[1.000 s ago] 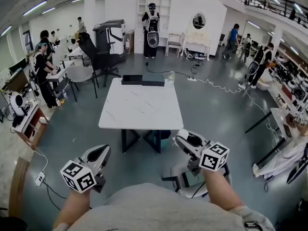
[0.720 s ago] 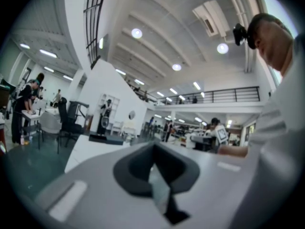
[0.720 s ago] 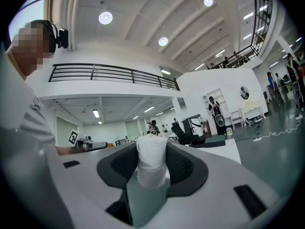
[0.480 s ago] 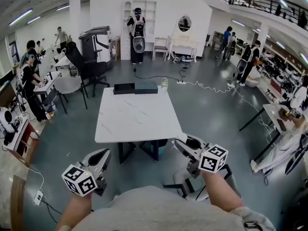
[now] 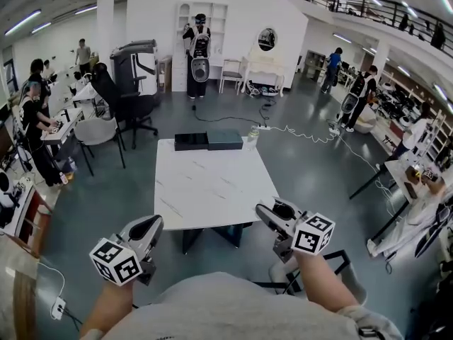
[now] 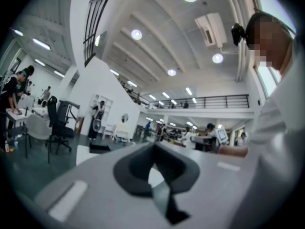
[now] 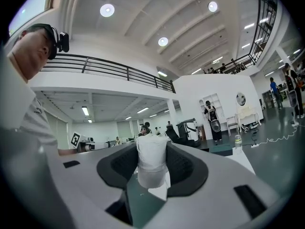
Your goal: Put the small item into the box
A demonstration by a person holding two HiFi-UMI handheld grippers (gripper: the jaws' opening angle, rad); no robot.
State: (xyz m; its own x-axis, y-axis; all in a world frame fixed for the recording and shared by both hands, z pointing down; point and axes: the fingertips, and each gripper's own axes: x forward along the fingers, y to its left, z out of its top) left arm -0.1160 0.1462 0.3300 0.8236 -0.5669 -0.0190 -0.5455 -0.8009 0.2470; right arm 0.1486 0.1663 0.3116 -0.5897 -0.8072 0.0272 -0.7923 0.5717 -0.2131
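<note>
Small white item (image 7: 151,162) sits pinched between the right gripper's (image 5: 265,217) fingers. The left gripper's (image 5: 150,227) fingers are pressed together, empty. Ahead, a white worktop (image 5: 212,183) on grey hall floor (image 5: 311,172) carries a black box (image 5: 191,141) at its far edge.

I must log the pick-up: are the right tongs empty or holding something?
Holding: in the right gripper view, a small white item sits clamped between the jaws of the right tongs.
</note>
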